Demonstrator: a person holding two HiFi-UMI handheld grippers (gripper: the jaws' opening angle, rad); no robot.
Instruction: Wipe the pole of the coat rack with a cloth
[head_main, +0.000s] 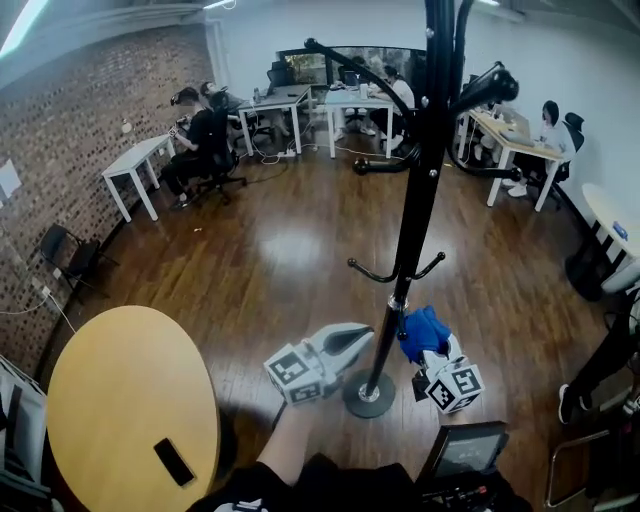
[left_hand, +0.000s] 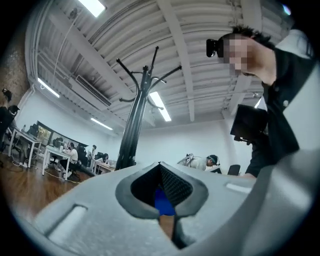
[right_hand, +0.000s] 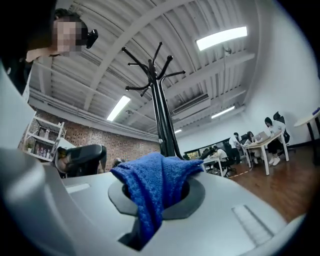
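The black coat rack pole (head_main: 417, 190) rises from a round base (head_main: 369, 396) on the wood floor, with hooks partway up and at the top. My right gripper (head_main: 428, 345) is just right of the pole's lower part, shut on a blue knitted cloth (head_main: 422, 330) that lies close against the pole. The cloth (right_hand: 152, 186) bunches out of the right gripper (right_hand: 162, 167), with the pole (right_hand: 162, 115) straight ahead. My left gripper (head_main: 362, 333) points at the pole from the left, low down, its jaws shut and holding nothing. From the left gripper (left_hand: 160, 167) the rack (left_hand: 134, 130) towers above.
A round wooden table (head_main: 120, 400) with a dark phone (head_main: 174, 461) stands at my left. A dark device (head_main: 465, 450) sits at my right near my feet. White desks (head_main: 135, 165) with seated people line the back and right walls. A brick wall runs along the left.
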